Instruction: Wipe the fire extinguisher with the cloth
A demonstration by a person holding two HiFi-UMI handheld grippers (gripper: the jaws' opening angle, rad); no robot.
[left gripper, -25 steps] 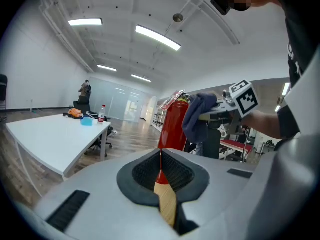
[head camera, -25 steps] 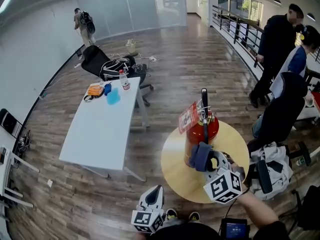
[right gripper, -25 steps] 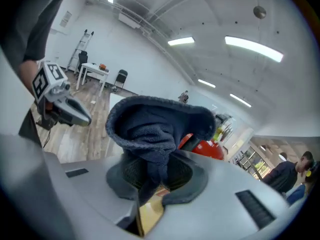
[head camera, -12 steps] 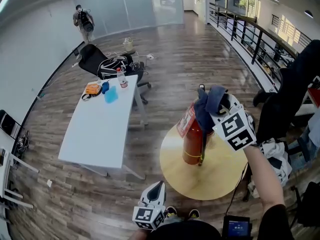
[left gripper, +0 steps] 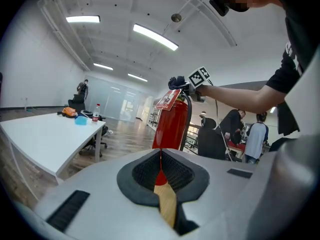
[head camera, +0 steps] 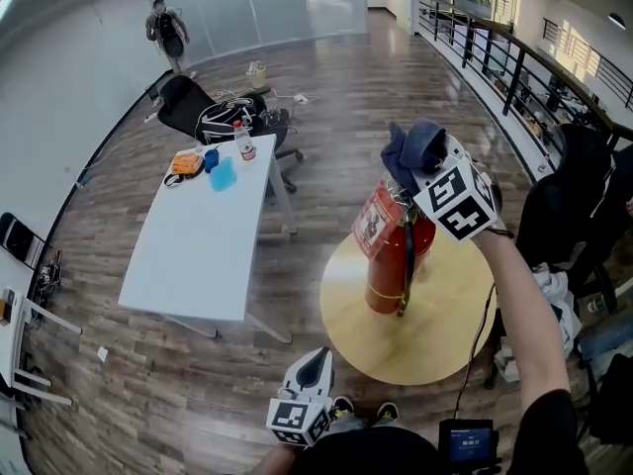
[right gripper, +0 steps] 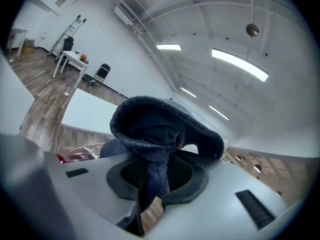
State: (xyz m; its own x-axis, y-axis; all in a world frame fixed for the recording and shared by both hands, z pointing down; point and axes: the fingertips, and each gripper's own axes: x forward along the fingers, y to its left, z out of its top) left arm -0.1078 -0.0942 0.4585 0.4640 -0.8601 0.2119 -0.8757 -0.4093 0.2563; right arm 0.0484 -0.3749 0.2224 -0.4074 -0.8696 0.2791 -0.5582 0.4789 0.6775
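A red fire extinguisher (head camera: 394,262) stands upright on a round wooden table (head camera: 435,325), with a tag (head camera: 373,222) near its top. My right gripper (head camera: 420,163) is raised at the extinguisher's head, shut on a dark blue cloth (head camera: 413,150) that bunches out of its jaws. In the right gripper view the cloth (right gripper: 156,134) fills the space ahead of the jaws. My left gripper (head camera: 309,374) hangs low near my body, shut and holding nothing. In the left gripper view the extinguisher (left gripper: 172,120) stands straight ahead, a good way off.
A long white table (head camera: 203,236) to the left carries a bottle (head camera: 241,142), a blue cup and an orange item. Black office chairs (head camera: 213,117) stand behind it. A railing (head camera: 509,82) runs along the right, with a dark chair (head camera: 569,216) near the round table. A person (head camera: 164,30) stands far back.
My right gripper rose with the cloth from the extinguisher's lower body to its head, then shifted slightly. The left gripper stayed low.
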